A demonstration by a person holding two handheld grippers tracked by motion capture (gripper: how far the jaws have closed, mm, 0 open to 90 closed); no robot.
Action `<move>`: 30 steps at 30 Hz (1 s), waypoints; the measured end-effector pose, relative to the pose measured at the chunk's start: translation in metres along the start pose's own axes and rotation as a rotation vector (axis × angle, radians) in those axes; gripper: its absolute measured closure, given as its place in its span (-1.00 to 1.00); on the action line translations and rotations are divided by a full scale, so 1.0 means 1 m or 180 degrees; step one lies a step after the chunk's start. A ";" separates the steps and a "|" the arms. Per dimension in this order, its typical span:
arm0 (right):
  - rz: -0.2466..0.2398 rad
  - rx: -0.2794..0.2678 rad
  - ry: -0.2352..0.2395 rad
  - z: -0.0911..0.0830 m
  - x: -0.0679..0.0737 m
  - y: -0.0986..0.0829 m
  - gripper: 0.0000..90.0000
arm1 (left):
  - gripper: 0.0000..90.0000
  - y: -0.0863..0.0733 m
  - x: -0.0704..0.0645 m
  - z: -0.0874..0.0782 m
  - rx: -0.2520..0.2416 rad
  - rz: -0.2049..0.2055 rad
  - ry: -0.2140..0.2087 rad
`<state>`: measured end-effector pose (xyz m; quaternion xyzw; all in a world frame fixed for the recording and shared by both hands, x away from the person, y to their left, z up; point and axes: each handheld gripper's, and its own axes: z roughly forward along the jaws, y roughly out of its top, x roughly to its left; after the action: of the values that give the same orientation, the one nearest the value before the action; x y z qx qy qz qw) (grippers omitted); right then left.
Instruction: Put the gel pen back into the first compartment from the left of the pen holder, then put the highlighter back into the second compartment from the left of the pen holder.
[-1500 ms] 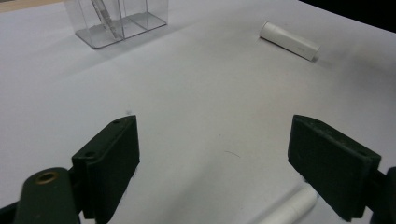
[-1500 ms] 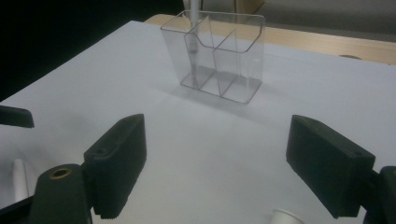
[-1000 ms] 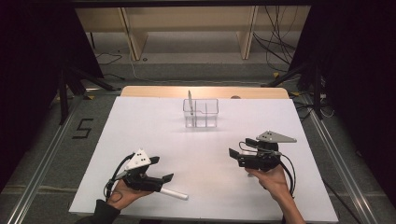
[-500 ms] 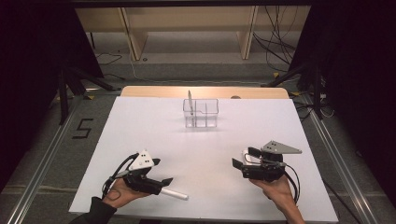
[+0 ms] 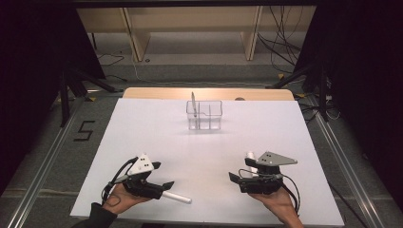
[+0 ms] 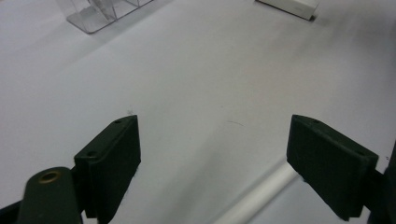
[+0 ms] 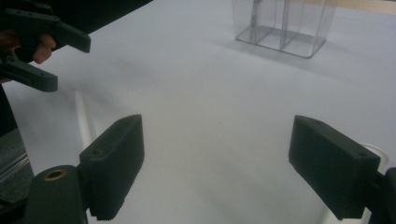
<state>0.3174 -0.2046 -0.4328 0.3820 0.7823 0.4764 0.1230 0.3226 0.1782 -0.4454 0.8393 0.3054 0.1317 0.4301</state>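
I held both sets of fingers wide and empty, low over the worktop (image 5: 142, 133), well short of the clear organizer (image 5: 205, 114). My left gripper (image 5: 159, 186) sat beside a white tube (image 5: 177, 197), ready to close on it; my right gripper (image 5: 237, 180) waited.

A large white rectangular tabletop (image 5: 157, 142) stands in the middle of the scene, with a strip of pale wooden board (image 5: 157, 92) showing along its far edge. Beneath and around it lies a grey speckled floor (image 5: 157, 71), edged on the left and right by metal rails (image 5: 40, 166). A black figure "5" (image 5: 83, 130) is marked on the floor to the left of the table. Beyond the table stands a light wooden shelf frame (image 5: 138, 38) with upright legs. Black curtains (image 5: 38, 42) hang on both sides, dark tripod legs (image 5: 71, 90) stand beside them, and loose black cables (image 5: 285, 33) lie at the far right.
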 end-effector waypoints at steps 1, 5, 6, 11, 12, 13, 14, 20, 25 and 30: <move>-0.0013 0.0001 0.0007 0.000 0.001 0.000 -0.57 | -0.62 0.000 0.001 0.000 -0.0018 -0.0023 0.0010; -0.0041 0.0033 0.0029 0.002 0.006 0.000 -0.57 | -0.62 -0.002 0.002 -0.001 -0.0062 -0.0084 0.0046; -0.0047 0.0035 0.0029 0.003 0.007 0.000 -0.58 | -0.62 -0.002 0.003 -0.001 -0.0077 -0.0087 0.0060; -0.0088 0.0070 0.0040 0.005 0.010 0.001 -0.57 | -0.63 -0.002 0.003 -0.003 -0.0149 -0.0136 0.0132; -0.0090 0.0069 0.0049 0.006 0.012 0.001 -0.57 | -0.63 -0.002 0.004 -0.004 -0.0173 -0.0153 0.0144; -0.0099 0.0078 0.0060 0.006 0.013 0.001 -0.57 | -0.63 -0.002 0.004 -0.004 -0.0197 -0.0176 0.0153; -0.0113 0.0093 0.0065 0.007 0.014 0.001 -0.57 | -0.63 -0.002 0.005 -0.004 -0.0224 -0.0193 0.0174; -0.0163 0.0166 0.0099 0.013 0.018 0.001 -0.57 | -0.64 -0.004 0.010 -0.007 -0.0377 -0.0348 0.0204; -0.0213 0.0212 0.0120 0.016 0.023 0.002 -0.56 | -0.64 -0.006 0.012 -0.009 -0.0477 -0.0427 0.0218; -0.0242 0.0257 0.0158 0.021 0.030 0.003 -0.56 | -0.64 -0.008 0.013 -0.011 -0.0557 -0.0478 0.0256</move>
<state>0.3103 -0.1689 -0.4358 0.3447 0.8177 0.4487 0.1061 0.3242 0.1970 -0.4457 0.7674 0.3717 0.1588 0.4978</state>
